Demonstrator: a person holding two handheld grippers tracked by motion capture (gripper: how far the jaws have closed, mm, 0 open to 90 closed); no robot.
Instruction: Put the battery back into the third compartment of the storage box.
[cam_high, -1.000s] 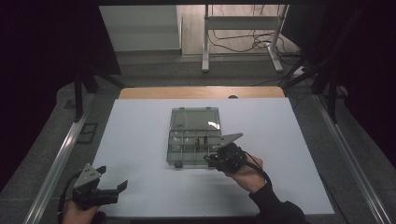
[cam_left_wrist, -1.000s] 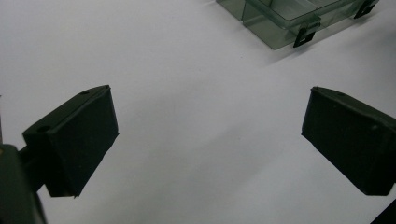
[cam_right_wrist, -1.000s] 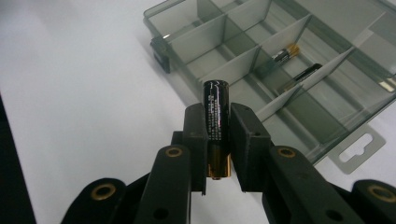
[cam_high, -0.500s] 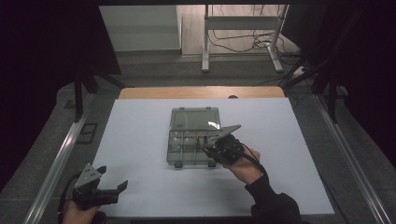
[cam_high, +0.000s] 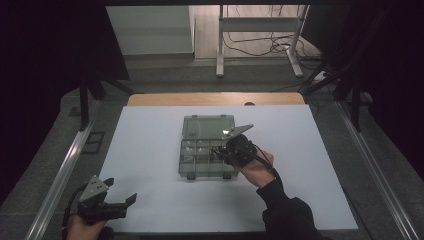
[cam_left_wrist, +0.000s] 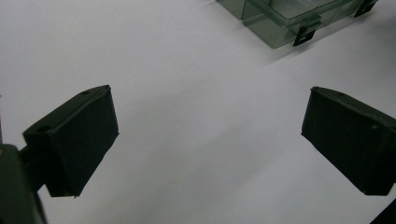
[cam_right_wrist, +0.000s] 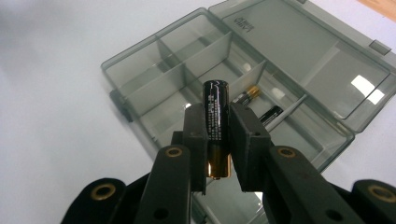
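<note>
Your high view sits above your side of the white rectangular table (cam_high: 150, 150), facing forward and down, far enough to take in the whole top and the floor beyond. Your left gripper view rides low and close over bare tabletop, catching a corner of the clear grey plastic compartment box (cam_left_wrist: 280, 18) at its top edge. Your right gripper view looks down along its jaws from close above that same box (cam_right_wrist: 299, 70). All three share the box.
</note>
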